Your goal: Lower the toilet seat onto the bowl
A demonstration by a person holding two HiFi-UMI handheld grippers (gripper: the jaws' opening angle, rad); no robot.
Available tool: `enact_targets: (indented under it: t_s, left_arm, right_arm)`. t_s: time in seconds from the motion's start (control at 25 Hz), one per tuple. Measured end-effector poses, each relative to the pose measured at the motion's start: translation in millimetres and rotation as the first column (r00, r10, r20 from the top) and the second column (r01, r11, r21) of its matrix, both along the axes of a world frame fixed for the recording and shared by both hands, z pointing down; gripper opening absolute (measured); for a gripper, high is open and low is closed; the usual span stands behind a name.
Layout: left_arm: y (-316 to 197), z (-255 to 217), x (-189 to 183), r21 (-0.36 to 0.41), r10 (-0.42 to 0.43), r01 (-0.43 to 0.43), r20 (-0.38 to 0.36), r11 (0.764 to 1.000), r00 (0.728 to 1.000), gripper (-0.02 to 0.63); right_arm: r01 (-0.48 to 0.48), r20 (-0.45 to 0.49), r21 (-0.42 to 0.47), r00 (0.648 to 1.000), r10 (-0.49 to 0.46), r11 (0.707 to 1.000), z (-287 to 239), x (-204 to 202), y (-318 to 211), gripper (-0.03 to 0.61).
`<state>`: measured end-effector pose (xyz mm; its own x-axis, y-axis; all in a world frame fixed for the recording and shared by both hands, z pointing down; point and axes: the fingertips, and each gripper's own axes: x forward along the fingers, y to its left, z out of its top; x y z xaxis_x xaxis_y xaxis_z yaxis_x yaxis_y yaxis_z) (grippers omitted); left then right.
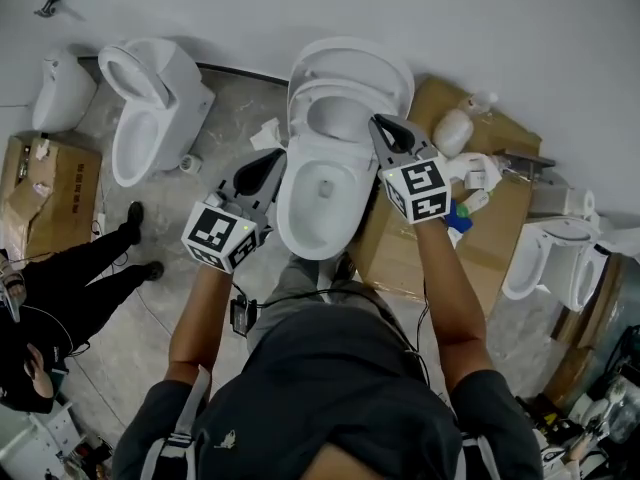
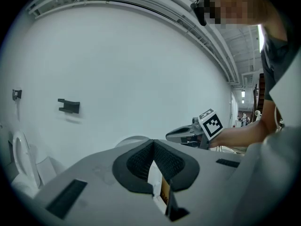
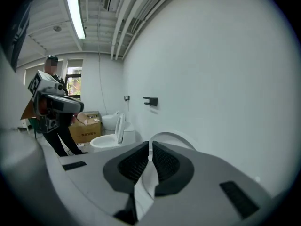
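Nothing of the lowering looks done yet. The toilet seat (image 1: 330, 92) stands raised at the back of the bowl (image 1: 300, 208), leaning against the lid (image 1: 350, 56) behind it, and the bowl's rim lies bare and open in front.

The left claw (image 1: 268, 160) hangs just beside the bowl's left rim. Its jaws are together and there is nothing between them. The right claw (image 1: 380, 121) is at the bowl's back right corner, close to the raised seat's right edge, though I cannot tell whether it touches. Its jaws are closed too, and empty.

What is left, as I judge it, is the whole job: catch the seat's edge, tip it forward off the lid and ease it down onto the rim.

The seat's long axis runs up from the hinge at the back of the bowl to its free rounded end, which points upward. Its underside faces forward over the bowl
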<state>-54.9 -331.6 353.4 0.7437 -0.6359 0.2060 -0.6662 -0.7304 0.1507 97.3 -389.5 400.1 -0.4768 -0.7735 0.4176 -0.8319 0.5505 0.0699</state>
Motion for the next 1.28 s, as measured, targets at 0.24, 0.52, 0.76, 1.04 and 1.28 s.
enact_targets:
  t_s: [0.24, 0.52, 0.76, 1.04, 1.28]
  left_arm:
    - [-17.0, 23.5, -14.8, -0.043, -0.004, 0.004, 0.008, 0.999, 1.0, 0.003]
    - [-28.4, 51.6, -28.4, -0.08, -0.007, 0.008, 0.019, 0.997, 1.0, 0.003]
    - [-46.8, 61.9, -37.0, -0.083, -0.018, 0.018, 0.005, 0.996, 1.0, 0.003]
    - [-45.0, 75.0, -46.3, -0.116, -0.03, 0.031, 0.008, 0.993, 1.0, 0.003]
    - [-42.5, 84.0, -47.4, -0.131, -0.039, 0.039, 0.004, 0.991, 0.999, 0.003]
  right_arm:
    - [-0.013, -0.077, -0.058, 0.997, 0.009, 0.998, 51.1, 2.2, -45.6, 0.081]
    - [-0.017, -0.206, -0.103, 0.978, -0.004, 0.994, 109.8, 6.3, -87.9, 0.118]
    - [-0.032, -0.318, -0.107, 0.948, -0.004, 0.994, 138.2, 15.0, -123.8, 0.135]
    - [-0.043, -0.385, -0.119, 0.923, -0.006, 0.992, 163.7, 14.1, -139.5, 0.14]
    - [0.001, -0.407, -0.15, 0.911, -0.063, 0.989, 167.4, 13.6, -135.7, 0.13]
